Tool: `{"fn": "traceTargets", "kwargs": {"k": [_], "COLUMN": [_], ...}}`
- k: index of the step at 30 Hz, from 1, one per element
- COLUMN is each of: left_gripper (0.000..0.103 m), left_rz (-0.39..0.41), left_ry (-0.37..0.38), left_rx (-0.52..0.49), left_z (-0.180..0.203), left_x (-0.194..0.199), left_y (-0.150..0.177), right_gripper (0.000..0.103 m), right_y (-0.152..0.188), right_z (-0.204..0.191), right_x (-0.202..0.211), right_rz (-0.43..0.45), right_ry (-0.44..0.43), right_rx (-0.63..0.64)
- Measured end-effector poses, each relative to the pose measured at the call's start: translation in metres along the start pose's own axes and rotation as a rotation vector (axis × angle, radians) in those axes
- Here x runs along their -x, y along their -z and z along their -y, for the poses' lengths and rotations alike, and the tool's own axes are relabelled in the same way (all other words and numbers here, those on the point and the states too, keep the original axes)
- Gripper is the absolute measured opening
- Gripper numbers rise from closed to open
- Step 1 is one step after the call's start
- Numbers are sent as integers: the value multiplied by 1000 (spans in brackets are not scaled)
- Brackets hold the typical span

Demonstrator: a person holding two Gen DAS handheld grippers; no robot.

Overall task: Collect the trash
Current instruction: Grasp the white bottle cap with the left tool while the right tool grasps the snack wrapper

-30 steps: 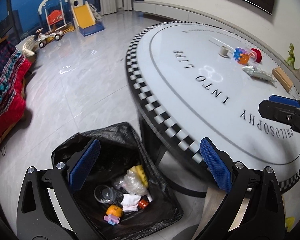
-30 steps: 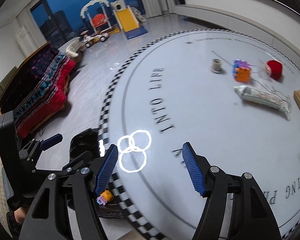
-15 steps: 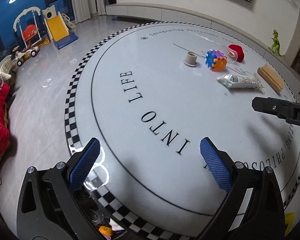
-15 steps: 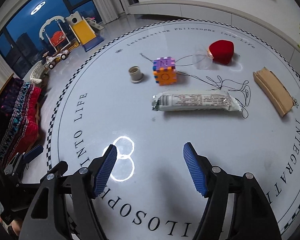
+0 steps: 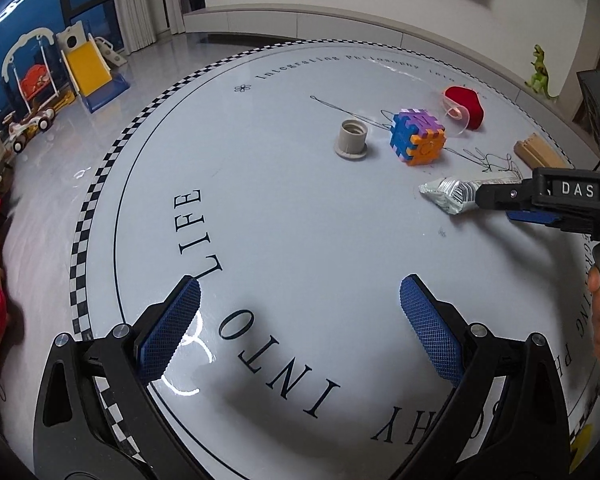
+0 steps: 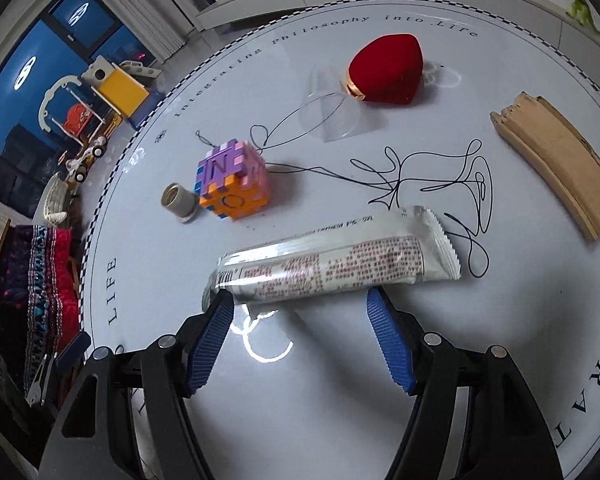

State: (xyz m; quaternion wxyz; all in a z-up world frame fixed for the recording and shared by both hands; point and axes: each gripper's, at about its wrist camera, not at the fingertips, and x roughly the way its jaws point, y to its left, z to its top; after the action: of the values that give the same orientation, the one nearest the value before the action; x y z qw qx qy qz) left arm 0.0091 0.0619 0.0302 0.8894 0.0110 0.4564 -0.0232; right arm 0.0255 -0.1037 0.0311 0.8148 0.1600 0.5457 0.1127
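Note:
A silver snack wrapper (image 6: 332, 264) lies on the round white table (image 6: 380, 380). It also shows in the left wrist view (image 5: 452, 194). My right gripper (image 6: 300, 308) is open, its fingertips just short of the wrapper's near side, straddling its left half. My left gripper (image 5: 300, 308) is open and empty above the table's near part, well away from the wrapper. A tangled black thread (image 6: 420, 176) and a clear plastic cup (image 6: 328, 108) lie behind the wrapper.
A colourful puzzle cube (image 6: 232, 184), a grey cap (image 6: 178, 202), a red heart-shaped box (image 6: 388, 70) and a wooden track piece (image 6: 556, 164) lie on the table. A red blanket (image 6: 40, 280) and toys (image 5: 60, 76) stand on the floor to the left.
Both grippers have swung from the bin bag beside the table to over the tabletop. My right gripper has closed in on the wrapper. Both stay open.

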Motion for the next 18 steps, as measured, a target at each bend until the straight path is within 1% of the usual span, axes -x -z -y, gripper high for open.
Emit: {"fn": "traceTargets", "kwargs": {"k": [1,6,9,11,13,18], "left_gripper": [97,97,97,97,97,97], "left_rz": [-3,-9,-13,-14,-13,-13], "left_ry": [0,-8,-17,-20,-23,-26], "left_rx": [0,-5,-9,-13,-20,-34], "left_z": [0,0,-2,-2,0,3], "left_x": [-3,-10,-14,-16,-17,-22], "left_y": [-2,-9,-13,-17,-20,-29], "right_gripper": [72,73,73,76,77,76], "right_y": [-4,-22,-36,-44,-49,-53], "right_z": [1,1,8,14,19,12], "right_x": [-1,-9,-11,-12,-12,-12], "right_rz": [3,-2,-7,-8,-6,-2], "right_ry": [-11,-1,-31,-55,-71,-34], "right_rx": [-13,-38,-108,-164,-209,-150]}}
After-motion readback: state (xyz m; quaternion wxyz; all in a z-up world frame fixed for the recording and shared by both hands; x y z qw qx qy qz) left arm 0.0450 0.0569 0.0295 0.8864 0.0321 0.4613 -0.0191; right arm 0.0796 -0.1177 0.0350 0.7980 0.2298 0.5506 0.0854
